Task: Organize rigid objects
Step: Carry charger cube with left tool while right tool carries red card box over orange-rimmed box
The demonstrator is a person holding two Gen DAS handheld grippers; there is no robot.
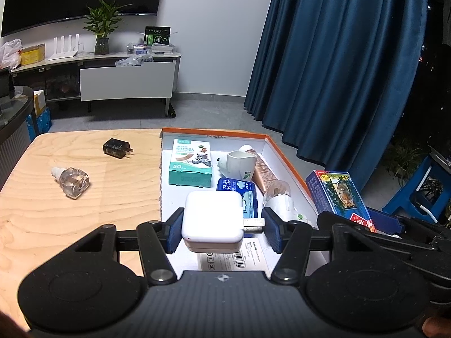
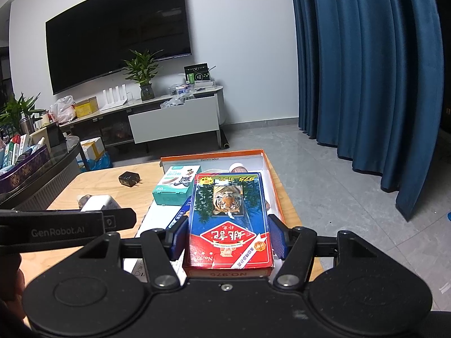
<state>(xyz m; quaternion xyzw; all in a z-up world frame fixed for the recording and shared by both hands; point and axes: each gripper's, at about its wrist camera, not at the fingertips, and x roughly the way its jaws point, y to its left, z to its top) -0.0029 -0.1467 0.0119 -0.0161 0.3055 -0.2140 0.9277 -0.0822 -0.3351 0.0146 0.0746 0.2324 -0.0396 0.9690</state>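
— What have you got in each hand?

— My left hand-held gripper (image 1: 222, 229) is closed on a white charger (image 1: 212, 221): one blue pad presses its left side, the other meets its metal prongs. I'm holding it above the near end of the open box (image 1: 284, 152) with the orange rim. My right hand-held gripper (image 2: 228, 238) clamps a blue and red pack of playing cards (image 2: 228, 219) with a tiger on it, by its two long sides, over the right part of the same box.

— What's in the box?

— A teal box of plasters (image 1: 191, 162) at the far left, a white cup (image 1: 241, 164) lying beside a tan tube (image 1: 263, 173), a blue packet (image 1: 236, 191) and a clear and white bottle (image 1: 277, 197) nearer me.

— And outside it?

— On the tabletop (image 1: 84, 211), left of the box, lie a black plug (image 1: 116, 148) and a clear bottle (image 1: 72, 181) on its side, well apart from each other.
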